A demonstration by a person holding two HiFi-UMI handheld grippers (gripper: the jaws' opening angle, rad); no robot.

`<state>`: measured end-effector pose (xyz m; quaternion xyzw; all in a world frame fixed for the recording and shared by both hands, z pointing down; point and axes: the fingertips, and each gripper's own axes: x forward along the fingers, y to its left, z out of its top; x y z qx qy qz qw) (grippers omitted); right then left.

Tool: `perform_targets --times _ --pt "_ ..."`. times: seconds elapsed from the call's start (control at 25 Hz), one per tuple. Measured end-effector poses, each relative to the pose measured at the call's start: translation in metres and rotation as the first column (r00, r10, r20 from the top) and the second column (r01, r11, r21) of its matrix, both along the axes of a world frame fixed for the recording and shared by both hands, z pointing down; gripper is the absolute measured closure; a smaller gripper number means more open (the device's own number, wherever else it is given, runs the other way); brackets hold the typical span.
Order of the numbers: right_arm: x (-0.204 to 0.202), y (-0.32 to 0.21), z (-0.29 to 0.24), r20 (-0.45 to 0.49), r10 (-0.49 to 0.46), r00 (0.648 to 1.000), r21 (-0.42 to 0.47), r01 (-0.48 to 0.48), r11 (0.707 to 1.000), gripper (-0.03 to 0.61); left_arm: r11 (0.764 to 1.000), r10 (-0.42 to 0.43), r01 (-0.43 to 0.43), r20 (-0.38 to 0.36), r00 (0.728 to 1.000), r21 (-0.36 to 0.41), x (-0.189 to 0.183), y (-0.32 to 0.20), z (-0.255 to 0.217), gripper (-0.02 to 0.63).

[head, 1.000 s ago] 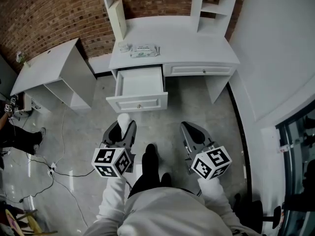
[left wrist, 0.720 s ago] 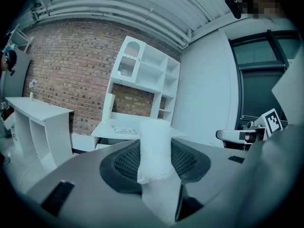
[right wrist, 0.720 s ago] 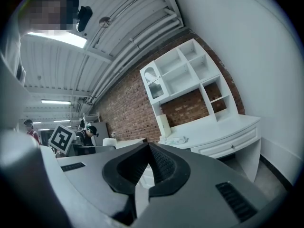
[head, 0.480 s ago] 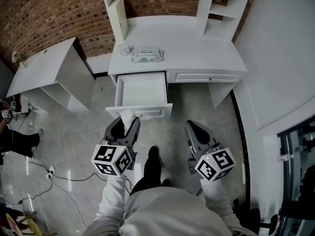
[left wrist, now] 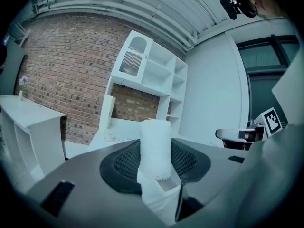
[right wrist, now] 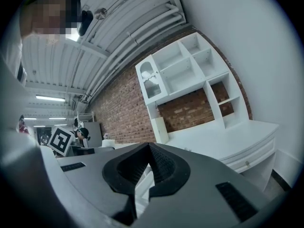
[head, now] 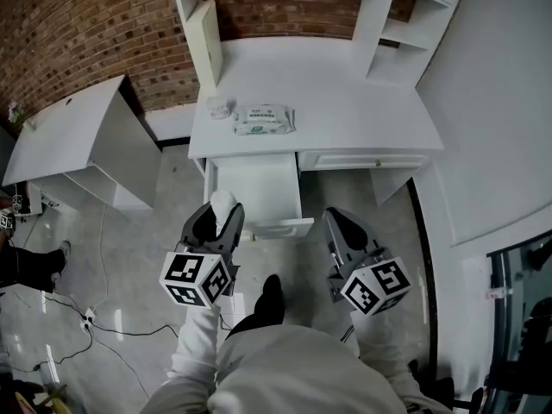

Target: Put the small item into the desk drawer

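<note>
A small white cylindrical item [head: 222, 202] [left wrist: 155, 146] stands upright between the jaws of my left gripper [head: 219, 212] [left wrist: 155, 152], which is shut on it. In the head view that gripper's tip sits at the front left corner of the open desk drawer [head: 259, 184], whose inside looks bare. My right gripper [head: 338, 220] [right wrist: 147, 149] hangs to the right of the drawer front, below the closed right drawer [head: 371, 159]. Its jaws meet at the tips and hold nothing.
The white desk [head: 336, 84] [right wrist: 228, 141] carries a pack of wipes [head: 264, 119], a small jar [head: 219, 106] and a hutch with shelves [head: 405, 24]. A low white shelf unit [head: 69, 136] stands at the left. Cables [head: 95, 313] lie on the floor.
The person has walked toward the desk, so both grippers are now close to the open drawer. The left gripper still holds the white item.
</note>
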<state>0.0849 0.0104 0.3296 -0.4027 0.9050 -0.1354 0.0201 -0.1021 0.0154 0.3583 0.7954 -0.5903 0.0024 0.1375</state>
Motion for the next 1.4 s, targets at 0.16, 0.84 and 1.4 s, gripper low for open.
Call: perform_targets --times 0.16,0.84,1.4 --pt "-0.022 -0.033 0.002 -0.01 0.001 1.0 -0.006 -0.001 1.0 0.551 1.0 0.004 -0.004 -0.006 1.0 -0.002 -0.021 -0.034 0.004 0.426" --pt "-0.067 -0.097 0.009 -0.038 0.018 0.999 -0.036 -0.02 0.999 0.551 0.999 0.014 -0.016 -0.042 0.999 -0.042 -0.07 -0.103 0.026 0.426" --pt "-0.077 -0.129 0.008 -0.007 -0.009 1.0 -0.035 0.009 0.999 0.551 0.999 0.011 -0.011 -0.012 1.0 -0.053 -0.076 -0.125 0.031 0.426"
